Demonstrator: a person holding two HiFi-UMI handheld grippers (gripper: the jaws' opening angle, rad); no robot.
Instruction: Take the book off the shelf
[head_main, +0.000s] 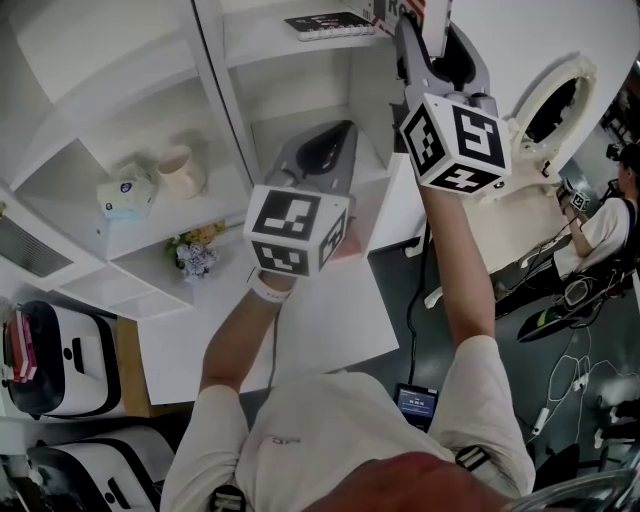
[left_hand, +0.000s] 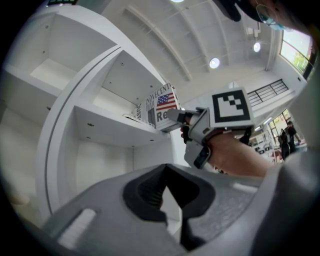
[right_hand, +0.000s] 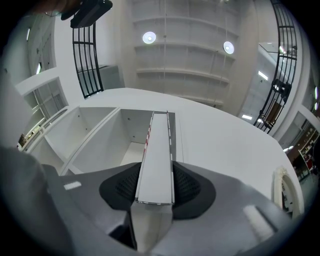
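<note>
The book (right_hand: 157, 160) stands upright at the open end of an upper shelf board (left_hand: 115, 127) in the white shelf unit, with its flag-printed cover facing out to the side. The right gripper (right_hand: 157, 189) reaches up to it. Its jaws are clamped on the near edge of the book, one ribbed pad flat on each cover, and the rest of the book runs straight away from the jaws into the shelf.

Only the near end of the book sits between the pads. Most of its length lies beyond them and looks to rest on the board.

It looks like a fairly slim, stiff volume, probably light enough for one gripper. The covers look smooth, so it may slide between the pads. Because it is held at one end, it will likely try to sag or pivot once its far end leaves the board. A hold deeper along the edge, kept square to the covers, would suit it better.

The left gripper (left_hand: 165, 172) hangs lower, in front of a lower compartment and well apart from the book. Its jaws are together with nothing between them.
</note>
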